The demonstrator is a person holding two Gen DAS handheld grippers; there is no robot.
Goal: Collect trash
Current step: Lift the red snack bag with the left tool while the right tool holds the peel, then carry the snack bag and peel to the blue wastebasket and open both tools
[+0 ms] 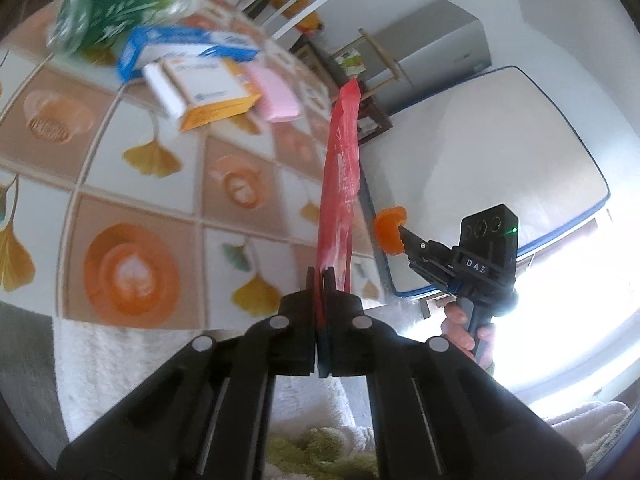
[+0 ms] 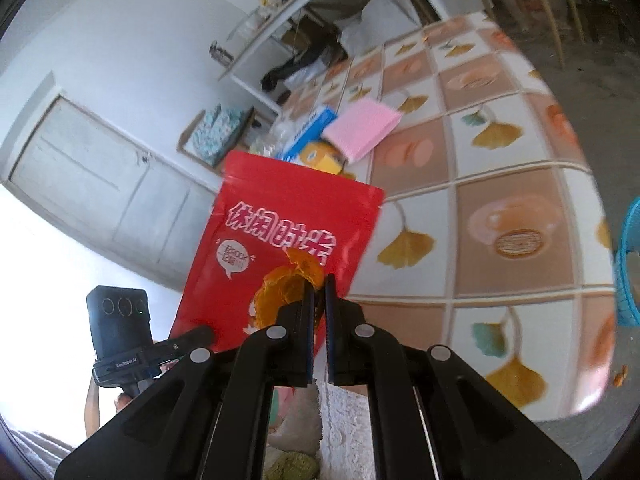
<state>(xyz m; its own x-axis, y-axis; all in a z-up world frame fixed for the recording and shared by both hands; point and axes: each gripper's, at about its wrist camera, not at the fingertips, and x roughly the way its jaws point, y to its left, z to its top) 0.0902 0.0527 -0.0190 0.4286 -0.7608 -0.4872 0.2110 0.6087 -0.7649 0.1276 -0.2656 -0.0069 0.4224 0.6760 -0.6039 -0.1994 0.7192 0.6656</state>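
Left tongs (image 1: 320, 280): clamped on the bottom edge of the red snack pouch (image 1: 340, 184); the jaws meet on the film with no gap showing.
Right tongs (image 2: 319, 292): pressed together on a piece of orange peel (image 2: 288, 292); in the left wrist view the peel (image 1: 390, 234) sits at the very tips of the right tongs (image 1: 404, 236).
Pouch, place: held in the air off the near edge of the bench (image 1: 140, 184), not resting on anything.
Pouch, long axis: runs from the left tongs toward 12 o'clock in the left wrist view, edge-on; in the right wrist view its printed face (image 2: 280, 248) is turned toward the camera.
Key relation: the peel is just beside the pouch, at about 3 o'clock from its lower half in the left wrist view; apart, not touching, so far as can be told.
Nearer hand: the right one carries the peel; the left only steadies the pouch.
Pouch mouth: the top edge looks flat; open or sealed cannot be told.
Pouch contents: not visible.
Judged next need: if the pouch serves as the trash bag, its mouth must open and the peel must travel up toward 12 o'clock.
Bench, remaining items: blue-and-white box (image 1: 188, 48), yellow-and-white box (image 1: 208, 92), pink pad (image 1: 276, 96) and green-printed bag (image 1: 116, 8), clustered at 11 o'clock.
Blue basket (image 2: 628, 264): at 3 o'clock in the right wrist view; contents hidden.
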